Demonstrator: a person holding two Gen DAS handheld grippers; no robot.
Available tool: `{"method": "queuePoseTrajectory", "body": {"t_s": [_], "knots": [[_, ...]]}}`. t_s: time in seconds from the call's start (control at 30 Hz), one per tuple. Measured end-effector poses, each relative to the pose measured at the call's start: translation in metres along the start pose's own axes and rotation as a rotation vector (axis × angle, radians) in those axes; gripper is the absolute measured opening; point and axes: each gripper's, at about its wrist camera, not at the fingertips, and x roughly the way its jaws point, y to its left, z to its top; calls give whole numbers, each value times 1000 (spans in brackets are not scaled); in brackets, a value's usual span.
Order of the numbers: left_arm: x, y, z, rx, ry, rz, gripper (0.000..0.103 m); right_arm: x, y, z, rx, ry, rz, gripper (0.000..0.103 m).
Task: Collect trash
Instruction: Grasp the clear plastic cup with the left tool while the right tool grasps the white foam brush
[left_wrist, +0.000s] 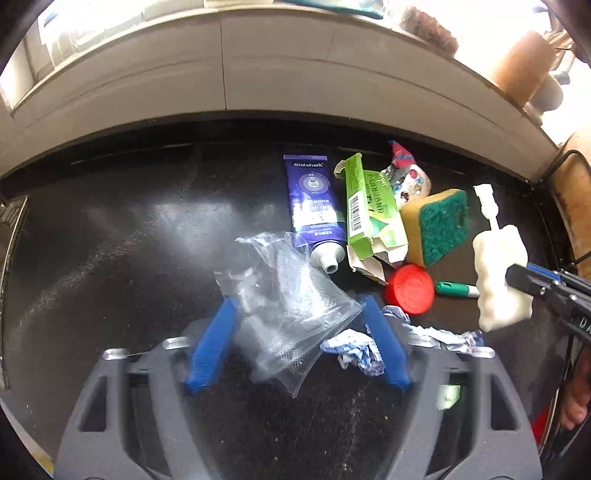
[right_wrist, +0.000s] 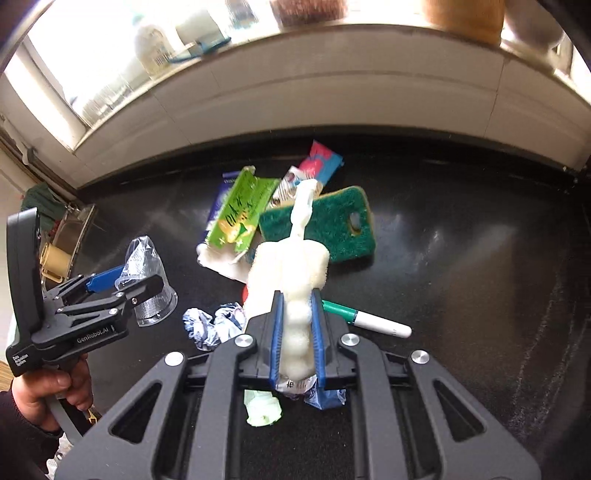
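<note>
Two close downward views, shared countertop

Black glossy countertop, speckled, w/ pale backsplash at far edge. Lying on it, clustered toward the back: blue toothpaste tube, nozzle end toward cam, cap off; just beside it a torn green carton, flaps open; behind that a crumpled printed wrapper w/ red-blue end. Yellow sponge, green scrub face up, touching carton. Red round lid flat in front of carton; green-capped marker just beside lid. Crumpled blue-white paper nearer cam. Small pale green scrap closest in.
</note>
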Motion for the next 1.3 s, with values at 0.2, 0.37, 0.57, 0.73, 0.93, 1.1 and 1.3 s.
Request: {"method": "queuePoseTrajectory", "body": {"t_s": [0.2,0.37,0.57,0.73,0.93,1.1,1.3], "knots": [[-19,7,-15,-13,10,-2,20,-25,5,-7,-23,-30,2,15],[-24,14,-28,-28,7,-29,12,-38,7,-19,-27,-39,8,15],[-33,35,-26,-69,-21,-6,95,-43,7,-28,-26,-37,11,15],[-5,52,-10,-178,27,22,95,-46,3,-33,-13,-40,11,15],[24,76,-22,-244,108,154,95,-43,10,-30,-50,-40,11,15],[34,92,-39,-279,168,120,55,-35,16,-25,-74,-29,20,15],[2,83,-47,-221,99,136,48,-33,21,-24,-97,-24,20,15]]}}
